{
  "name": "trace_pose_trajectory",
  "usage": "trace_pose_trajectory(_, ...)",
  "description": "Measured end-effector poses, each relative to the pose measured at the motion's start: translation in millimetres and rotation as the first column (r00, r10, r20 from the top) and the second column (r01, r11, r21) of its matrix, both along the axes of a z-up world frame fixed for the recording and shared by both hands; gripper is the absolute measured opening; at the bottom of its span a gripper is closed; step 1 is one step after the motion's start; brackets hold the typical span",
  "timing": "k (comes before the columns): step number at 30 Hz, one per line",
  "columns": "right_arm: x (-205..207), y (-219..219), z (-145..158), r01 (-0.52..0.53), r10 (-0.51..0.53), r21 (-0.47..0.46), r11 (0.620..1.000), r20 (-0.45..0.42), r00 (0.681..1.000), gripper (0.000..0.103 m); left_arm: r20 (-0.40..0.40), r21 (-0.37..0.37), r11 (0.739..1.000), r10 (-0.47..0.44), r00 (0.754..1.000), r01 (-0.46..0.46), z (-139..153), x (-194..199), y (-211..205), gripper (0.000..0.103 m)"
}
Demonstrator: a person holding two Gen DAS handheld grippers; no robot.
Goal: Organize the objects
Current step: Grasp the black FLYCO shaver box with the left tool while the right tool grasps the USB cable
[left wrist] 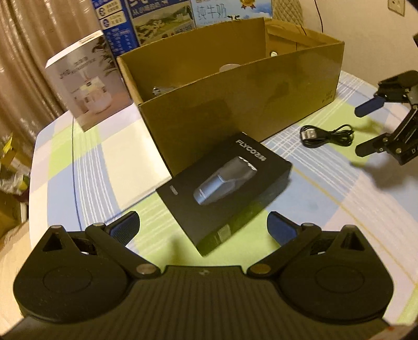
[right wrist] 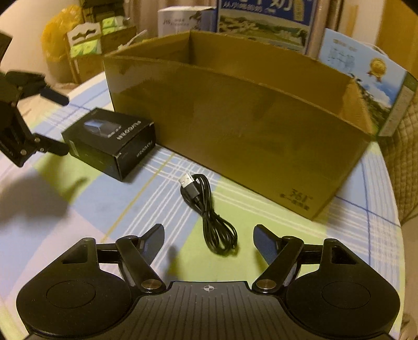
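Note:
A black shaver box (left wrist: 224, 188) (right wrist: 109, 141) lies flat on the checked tablecloth against the front wall of an open brown cardboard box (left wrist: 235, 104) (right wrist: 235, 125). My left gripper (left wrist: 202, 227) (right wrist: 56, 121) is open, its blue pads either side of the shaver box's near corner without touching it. A coiled black USB cable (left wrist: 326, 134) (right wrist: 209, 209) lies to the right of the shaver box. My right gripper (right wrist: 209, 232) (left wrist: 363, 128) is open just above the cable's looped end, with no contact visible.
Inside the cardboard box are a small metallic item (left wrist: 159, 90) and a pale round thing (left wrist: 228, 68). A white humidifier carton (left wrist: 88, 78) stands left of it. Blue milk cartons (right wrist: 263, 18) stand behind. The round table's edge (left wrist: 34, 162) curves at the left.

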State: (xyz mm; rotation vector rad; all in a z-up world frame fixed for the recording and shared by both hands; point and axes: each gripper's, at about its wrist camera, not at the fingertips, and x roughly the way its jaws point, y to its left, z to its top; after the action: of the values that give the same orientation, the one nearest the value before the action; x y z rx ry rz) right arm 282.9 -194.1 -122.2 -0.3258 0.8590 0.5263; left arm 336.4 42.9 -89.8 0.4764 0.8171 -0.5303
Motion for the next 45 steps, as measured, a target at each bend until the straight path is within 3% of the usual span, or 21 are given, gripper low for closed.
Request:
trace_pose_trajectory(4, 15, 9, -13, -0.024, 0.024, -0.045, 0.999, 0.008, 1.000, 0.059, 0.001, 0.001, 0.999, -0.046, 0.999, 0.046, -8, 14, -2, 0.102)
trace_pose_trajectory(7, 25, 12, -15, -0.031, 0.032, -0.029, 0.999, 0.012, 0.999, 0.046, 0.002, -0.013, 0.997, -0.071, 0.997, 0.071, -10, 23, -1, 0.102)
trace_pose_trajectory(9, 29, 16, -14, -0.041, 0.041, -0.023, 0.999, -0.002, 0.999, 0.026, -0.006, -0.019, 0.995, -0.100, 0.995, 0.100, -12, 28, -2, 0.102)
trace_pose_trajectory(12, 29, 24, -13, -0.057, 0.057, -0.021, 0.998, -0.028, 0.998, 0.012, -0.016, -0.021, 0.988, -0.156, 0.988, 0.156, -15, 34, -3, 0.102)
trace_pose_trajectory(17, 23, 30, -12, -0.054, 0.057, 0.035, 0.998, -0.069, 0.996, 0.011, -0.043, -0.036, 0.979, -0.200, 0.979, 0.199, -19, 45, -2, 0.102)
trace_pose_trajectory(21, 18, 33, -12, -0.032, 0.039, 0.078, 0.996, -0.094, 0.995, 0.011, -0.100, -0.060, 0.982, -0.186, 0.977, 0.180, -23, 47, -2, 0.102)
trace_pose_trajectory(25, 14, 37, -10, -0.021, 0.033, 0.108, 0.994, -0.114, 0.993, 0.011, -0.136, -0.118, 0.982, -0.166, 0.977, 0.150, -24, 29, -5, 0.102)
trace_pose_trajectory(30, 6, 31, -5, 0.005, 0.007, 0.106, 0.994, -0.115, 0.993, 0.011, -0.152, -0.165, 0.970, -0.205, 0.967, 0.180, -19, 1, -22, 0.102)
trace_pose_trajectory(34, -1, 17, -2, 0.054, -0.043, 0.092, 0.994, -0.123, 0.992, 0.011, -0.135, -0.170, 0.959, -0.250, 0.959, 0.226, -12, -17, -31, 0.102)
trace_pose_trajectory(36, -2, 12, -1, 0.077, -0.065, 0.093, 0.993, -0.124, 0.990, 0.011, -0.108, -0.147, 0.965, -0.233, 0.966, 0.216, -8, -17, -30, 0.102)
trace_pose_trajectory(40, -4, 14, 0, 0.093, -0.080, 0.101, 0.990, -0.122, 0.989, 0.011, -0.044, -0.104, 0.975, -0.200, 0.979, 0.194, -2, 1, -34, 0.102)
trace_pose_trajectory(45, -8, 11, -3, 0.082, -0.071, 0.099, 0.992, -0.110, 0.991, 0.011, -0.024, -0.096, 0.967, -0.237, 0.971, 0.234, -6, 23, -48, 0.102)
